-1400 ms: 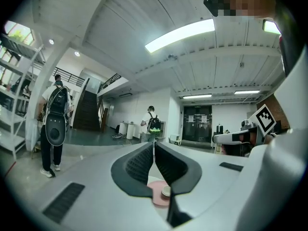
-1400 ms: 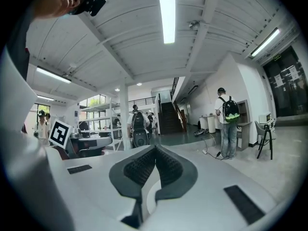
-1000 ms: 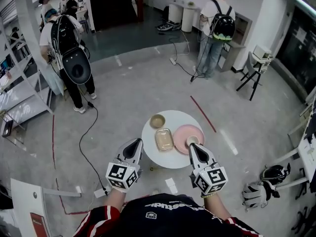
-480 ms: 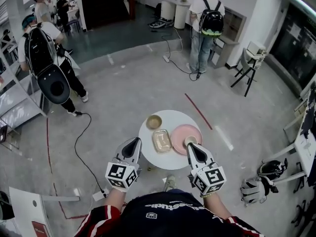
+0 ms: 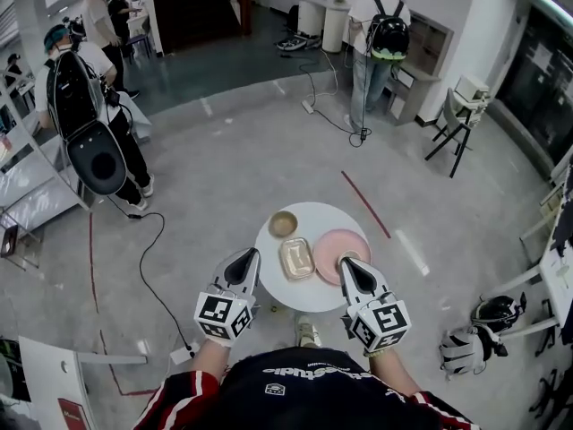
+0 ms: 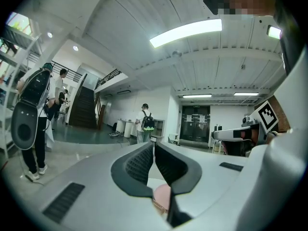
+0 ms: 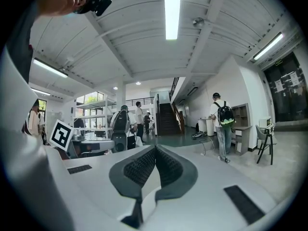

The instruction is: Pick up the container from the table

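Note:
A round white table stands just ahead of me. On it lie a clear rectangular container in the middle, a tan bowl behind it and a pink plate to the right, with a small cup at the plate's near edge. My left gripper hangs shut and empty at the table's left rim, left of the container. My right gripper is shut and empty over the plate's near edge. The left gripper view shows its own shut left gripper with a bit of the pink plate below. The right gripper view shows its shut right gripper.
A person with a black backpack stands at the far left, another person at the back. A black cable and red tape run over the floor. Helmets lie at the right. Shelving lines the left.
Both grippers have edged toward the table with me, and my shoe now shows below the table's near rim. The person at the left has shifted further left.

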Motion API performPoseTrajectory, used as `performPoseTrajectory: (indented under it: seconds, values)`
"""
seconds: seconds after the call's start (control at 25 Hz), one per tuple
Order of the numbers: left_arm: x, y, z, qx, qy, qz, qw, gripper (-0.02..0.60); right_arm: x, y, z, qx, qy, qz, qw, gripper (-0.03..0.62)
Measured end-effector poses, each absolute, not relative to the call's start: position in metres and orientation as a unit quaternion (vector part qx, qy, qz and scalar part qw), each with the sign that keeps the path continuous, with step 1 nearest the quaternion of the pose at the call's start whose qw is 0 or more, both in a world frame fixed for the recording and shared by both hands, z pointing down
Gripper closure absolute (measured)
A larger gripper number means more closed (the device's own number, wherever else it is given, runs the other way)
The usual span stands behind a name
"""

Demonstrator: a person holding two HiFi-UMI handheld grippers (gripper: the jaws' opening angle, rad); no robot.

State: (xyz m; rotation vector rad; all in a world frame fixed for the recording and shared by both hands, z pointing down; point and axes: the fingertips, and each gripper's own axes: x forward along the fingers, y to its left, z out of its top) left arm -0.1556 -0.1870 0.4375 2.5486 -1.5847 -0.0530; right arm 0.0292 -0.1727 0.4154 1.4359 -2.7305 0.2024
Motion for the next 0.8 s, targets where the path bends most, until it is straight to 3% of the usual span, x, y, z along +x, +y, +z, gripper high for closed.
performPoseTrajectory:
  seconds: [0.8]
  values:
    - [-0.146,-0.224,0.43,0.838,-0.544,-0.004,0.037,0.549,0.036,-0.213,0.414,0.448,-0.891,0.068,0.018,0.579]
